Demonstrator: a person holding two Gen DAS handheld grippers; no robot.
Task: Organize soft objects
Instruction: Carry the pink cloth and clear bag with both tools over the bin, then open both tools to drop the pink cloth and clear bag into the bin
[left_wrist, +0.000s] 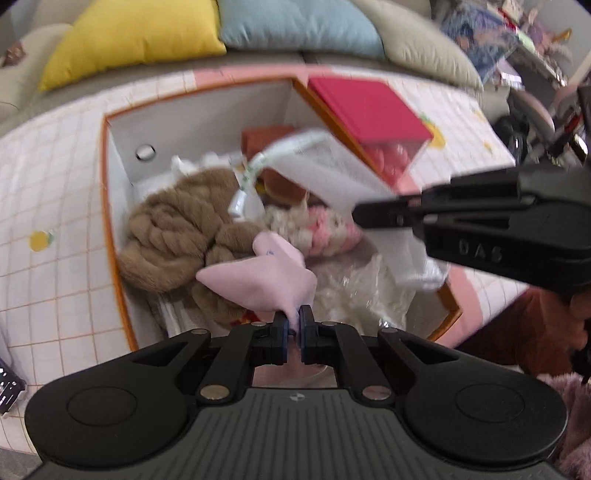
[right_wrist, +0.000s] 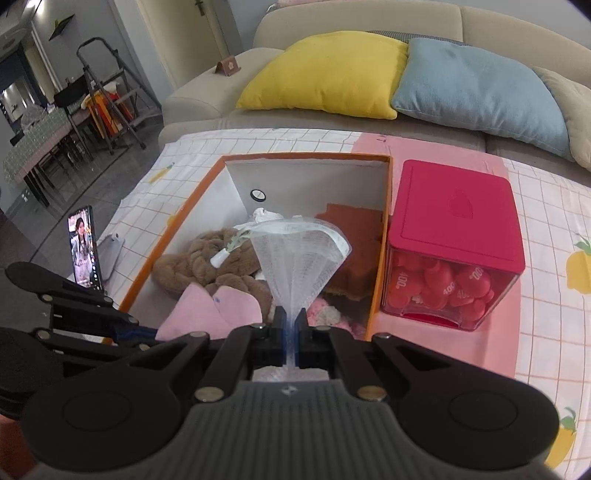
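Note:
An open orange-rimmed white box (left_wrist: 118, 173) (right_wrist: 303, 157) stands on the checked tablecloth. Inside lie a brown fluffy braided piece (left_wrist: 173, 229) (right_wrist: 192, 262), a pink-and-cream fuzzy item (left_wrist: 321, 229) (right_wrist: 325, 314), a brown cloth (right_wrist: 354, 236) and clear plastic (left_wrist: 365, 295). My left gripper (left_wrist: 293, 317) is shut on a pink cloth (left_wrist: 266, 273) (right_wrist: 207, 314) above the box's near part. My right gripper (right_wrist: 290, 321) is shut on a white mesh bag (right_wrist: 299, 254) (left_wrist: 332, 166) that hangs over the box; it enters the left wrist view (left_wrist: 369, 214) from the right.
A red-lidded clear box of red hearts (right_wrist: 454, 243) (left_wrist: 373, 114) stands right of the orange box. Yellow (right_wrist: 325, 70) and blue (right_wrist: 476, 92) cushions lie on the sofa behind. A phone (right_wrist: 85, 247) stands at the table's left edge.

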